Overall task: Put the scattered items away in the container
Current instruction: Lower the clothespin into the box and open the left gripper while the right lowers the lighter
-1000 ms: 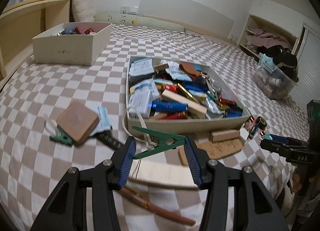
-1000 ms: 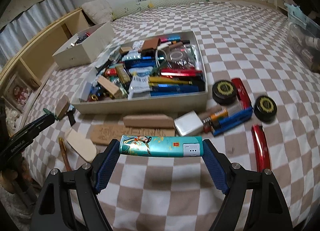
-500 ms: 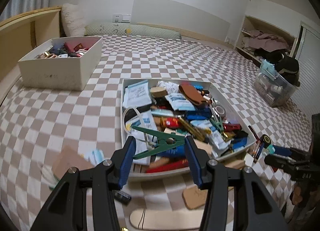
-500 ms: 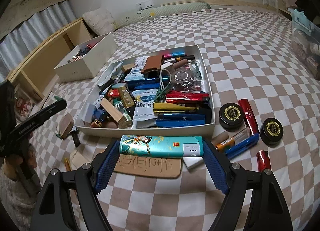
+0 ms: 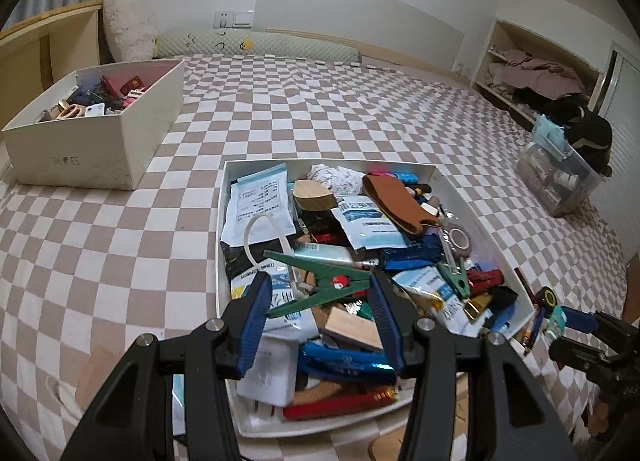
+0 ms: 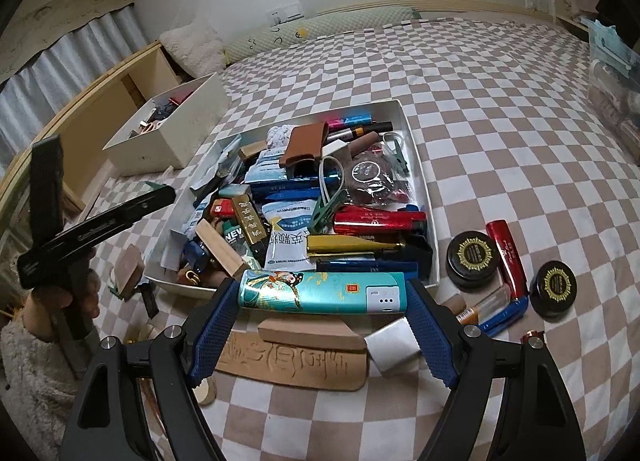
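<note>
A green clothespin [image 5: 320, 285] was gripped between the blue pads of the left tongs [image 5: 318, 313], held above the near part of the white tray [image 5: 460, 197]. A teal patterned case [image 6: 322, 293] was clamped lengthwise in the right tongs [image 6: 322, 325], poised over the tray's near wall. The tray was seen crowded with packets, pens and boxes on the checked bed [image 5: 320, 101]. Two black round tins [image 6: 472, 261], a red tube [image 6: 506, 257] and a carved wooden plaque [image 6: 292, 365] were left lying on the bed beside the tray.
</note>
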The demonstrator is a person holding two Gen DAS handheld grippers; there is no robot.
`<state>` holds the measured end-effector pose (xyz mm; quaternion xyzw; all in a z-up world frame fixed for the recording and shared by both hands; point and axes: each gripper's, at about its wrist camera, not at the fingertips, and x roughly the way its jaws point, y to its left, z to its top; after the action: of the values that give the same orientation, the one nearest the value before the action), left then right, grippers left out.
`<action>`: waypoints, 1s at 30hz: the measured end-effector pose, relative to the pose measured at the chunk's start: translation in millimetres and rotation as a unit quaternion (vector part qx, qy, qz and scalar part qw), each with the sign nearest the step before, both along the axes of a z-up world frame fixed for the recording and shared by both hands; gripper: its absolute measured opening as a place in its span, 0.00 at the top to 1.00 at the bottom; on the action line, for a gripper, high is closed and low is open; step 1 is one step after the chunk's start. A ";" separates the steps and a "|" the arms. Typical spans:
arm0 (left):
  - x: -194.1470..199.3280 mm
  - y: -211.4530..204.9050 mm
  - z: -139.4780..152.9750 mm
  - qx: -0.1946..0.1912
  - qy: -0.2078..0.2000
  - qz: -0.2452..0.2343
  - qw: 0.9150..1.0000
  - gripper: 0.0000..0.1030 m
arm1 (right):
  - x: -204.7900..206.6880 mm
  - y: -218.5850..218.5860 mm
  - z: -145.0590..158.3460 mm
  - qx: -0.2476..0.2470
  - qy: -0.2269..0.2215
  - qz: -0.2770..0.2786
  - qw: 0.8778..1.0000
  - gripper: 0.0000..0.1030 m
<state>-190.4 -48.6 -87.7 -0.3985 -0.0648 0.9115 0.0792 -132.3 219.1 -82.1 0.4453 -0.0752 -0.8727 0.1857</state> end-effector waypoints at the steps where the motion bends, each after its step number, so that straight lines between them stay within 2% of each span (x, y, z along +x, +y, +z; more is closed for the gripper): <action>1: -2.7 -0.7 -1.7 0.001 -0.002 0.001 1.000 0.52 | -1.0 -0.2 -0.4 0.000 0.000 0.000 1.000 0.20; 17: -30.9 -5.9 -30.3 0.004 -0.053 0.013 0.998 0.52 | -11.1 -2.7 -5.0 -0.002 -0.010 -0.001 1.000 0.20; 18: -31.3 -6.7 -30.4 0.004 -0.054 0.015 0.998 0.45 | -11.3 -2.8 -5.1 -0.002 -0.010 -0.001 1.000 0.20; 19: -30.9 -7.2 -29.9 0.004 -0.053 0.018 0.998 0.23 | -11.7 -2.9 -5.1 -0.003 -0.011 -0.001 1.000 0.20; 21: -27.1 -8.7 -27.2 0.004 -0.042 0.025 0.999 0.03 | -13.3 -4.1 -5.4 -0.002 -0.012 -0.001 1.000 0.20; 30: -11.0 -16.2 -19.8 0.022 -0.031 0.028 0.999 0.03 | -24.9 -15.0 -12.0 0.002 -0.020 0.007 1.000 0.20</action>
<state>-201.4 -64.8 -107.5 -0.4223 -0.0985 0.8991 0.0603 -157.2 204.1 -94.1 0.4637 -0.0740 -0.8623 0.1896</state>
